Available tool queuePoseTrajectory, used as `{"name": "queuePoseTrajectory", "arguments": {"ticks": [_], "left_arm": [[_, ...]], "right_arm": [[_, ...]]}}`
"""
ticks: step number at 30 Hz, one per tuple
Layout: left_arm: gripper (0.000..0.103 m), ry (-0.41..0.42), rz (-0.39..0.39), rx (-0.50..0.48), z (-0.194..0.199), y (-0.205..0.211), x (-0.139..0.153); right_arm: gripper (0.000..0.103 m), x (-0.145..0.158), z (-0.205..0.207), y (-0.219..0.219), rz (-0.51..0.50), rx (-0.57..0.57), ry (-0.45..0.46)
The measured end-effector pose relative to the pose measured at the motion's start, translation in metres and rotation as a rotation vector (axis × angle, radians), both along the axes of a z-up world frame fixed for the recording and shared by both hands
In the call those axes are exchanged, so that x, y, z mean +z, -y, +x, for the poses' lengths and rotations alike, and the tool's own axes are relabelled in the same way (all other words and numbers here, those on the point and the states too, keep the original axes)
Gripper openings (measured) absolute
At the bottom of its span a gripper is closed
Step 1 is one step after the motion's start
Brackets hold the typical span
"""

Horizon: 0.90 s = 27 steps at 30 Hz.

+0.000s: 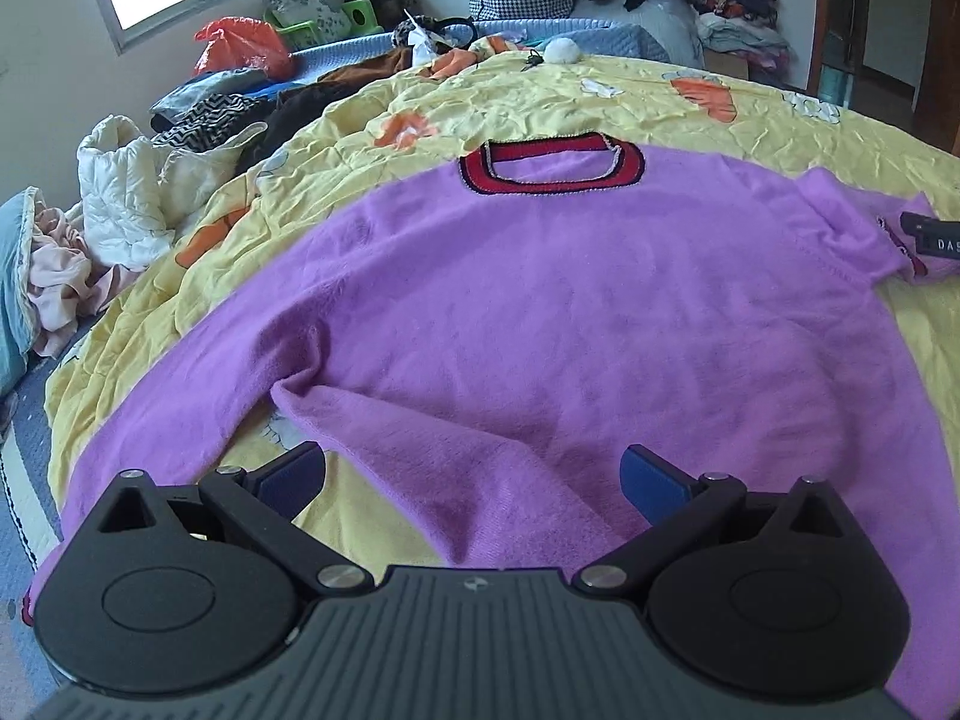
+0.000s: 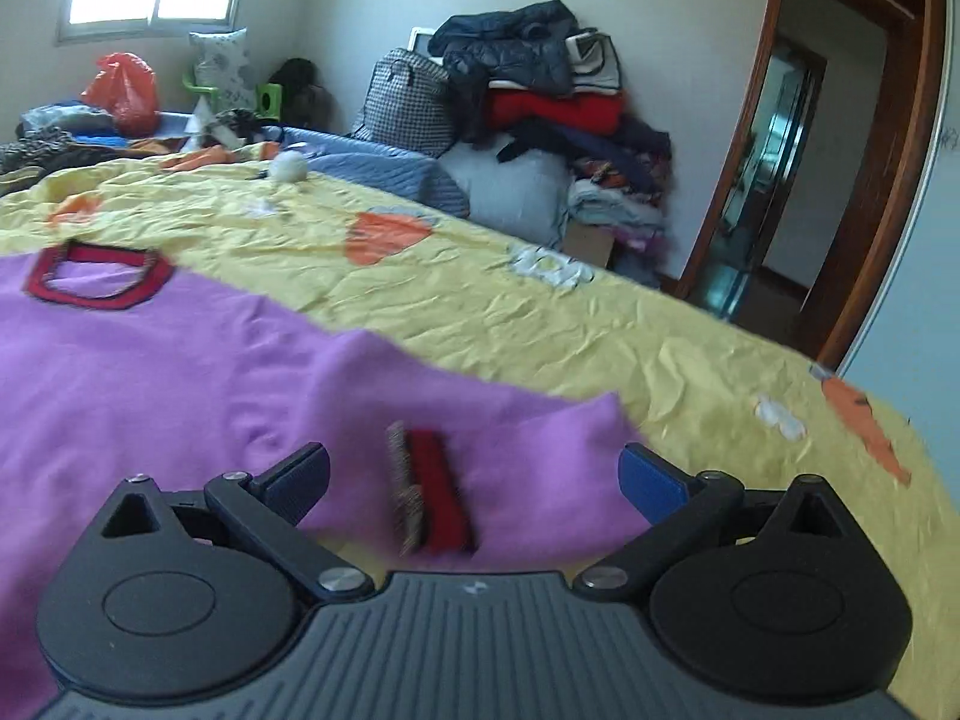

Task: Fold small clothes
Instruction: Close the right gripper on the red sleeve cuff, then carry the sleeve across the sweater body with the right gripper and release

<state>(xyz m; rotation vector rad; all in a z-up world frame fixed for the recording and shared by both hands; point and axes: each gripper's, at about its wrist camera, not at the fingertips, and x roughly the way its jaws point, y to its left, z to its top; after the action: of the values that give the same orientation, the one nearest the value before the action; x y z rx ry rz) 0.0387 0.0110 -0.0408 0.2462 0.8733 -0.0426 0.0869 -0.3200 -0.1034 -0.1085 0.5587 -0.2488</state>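
A purple sweater (image 1: 540, 300) with a red and black collar (image 1: 552, 165) lies spread flat on the yellow bedsheet (image 1: 660, 102). My left gripper (image 1: 474, 474) is open just above the sweater's bottom hem, where a fold of purple cloth lies between the fingers. My right gripper (image 2: 474, 474) is open over the sweater's right sleeve (image 2: 510, 438), and the red and black cuff (image 2: 429, 492) lies between its fingers. The collar also shows in the right wrist view (image 2: 96, 276). The right gripper's tip shows at the right edge of the left wrist view (image 1: 936, 237).
Piles of clothes (image 1: 120, 198) lie along the bed's left side, with an orange bag (image 1: 240, 48) beyond. A white pompom (image 1: 561, 51) sits at the far edge. A stack of clothes and a checked bag (image 2: 540, 102) stands past the bed, near a wooden door (image 2: 840, 180).
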Motion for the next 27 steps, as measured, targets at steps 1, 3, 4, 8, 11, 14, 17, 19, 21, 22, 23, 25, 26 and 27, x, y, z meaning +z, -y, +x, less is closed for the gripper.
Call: {"name": "queuePoseTrajectory", "arguments": {"ticks": [1,3,4,8,11,14,17,19,21,22,23,25,26,27], "left_arm": [[0.103,-0.002,0.0,0.0,0.001,0.0,-0.001],[0.103,-0.007,0.006,0.003,0.003,0.0,-0.003],[0.103,-0.011,0.007,0.004,0.005,0.001,-0.004],[0.103,-0.024,0.013,-0.007,0.01,0.005,-0.006],[0.103,-0.039,0.003,-0.023,0.014,0.009,-0.007],[0.103,-0.036,0.0,-0.024,0.016,0.011,-0.006],[0.103,-0.051,-0.017,-0.034,0.019,0.012,-0.006],[0.103,-0.057,-0.019,-0.037,0.021,0.014,-0.006],[0.103,-0.06,-0.017,-0.036,0.023,0.016,-0.005],[0.103,-0.062,-0.019,-0.036,0.023,0.017,-0.005],[0.103,-0.063,-0.023,-0.037,0.024,0.017,-0.004],[0.103,-0.07,-0.032,-0.046,0.025,0.02,-0.004],[0.103,-0.07,-0.038,-0.052,0.025,0.022,-0.004],[0.103,-0.066,-0.041,-0.058,0.025,0.024,-0.003]], "right_arm": [[0.103,-0.001,0.005,0.005,-0.011,-0.005,-0.013],[0.103,-0.005,0.012,0.011,-0.025,0.035,-0.048],[0.103,-0.006,0.012,0.012,-0.019,0.047,-0.054],[0.103,-0.019,0.018,0.01,-0.003,0.112,-0.099],[0.103,-0.032,0.026,0.005,-0.051,0.088,-0.153],[0.097,-0.037,0.025,0.014,0.013,0.094,-0.14],[0.044,-0.034,0.024,0.029,0.148,0.097,-0.138],[0.017,-0.032,0.024,0.032,0.155,0.076,-0.136],[0.01,-0.027,0.022,0.038,0.2,0.052,-0.121],[0.01,-0.024,0.018,0.044,0.242,0.038,-0.1],[0.009,-0.02,0.013,0.051,0.282,0.018,-0.071],[0.008,-0.013,0.003,0.065,0.344,-0.017,-0.025],[0.008,-0.009,-0.004,0.075,0.371,-0.032,-0.003],[0.008,-0.005,-0.009,0.084,0.393,-0.048,0.014]]}}
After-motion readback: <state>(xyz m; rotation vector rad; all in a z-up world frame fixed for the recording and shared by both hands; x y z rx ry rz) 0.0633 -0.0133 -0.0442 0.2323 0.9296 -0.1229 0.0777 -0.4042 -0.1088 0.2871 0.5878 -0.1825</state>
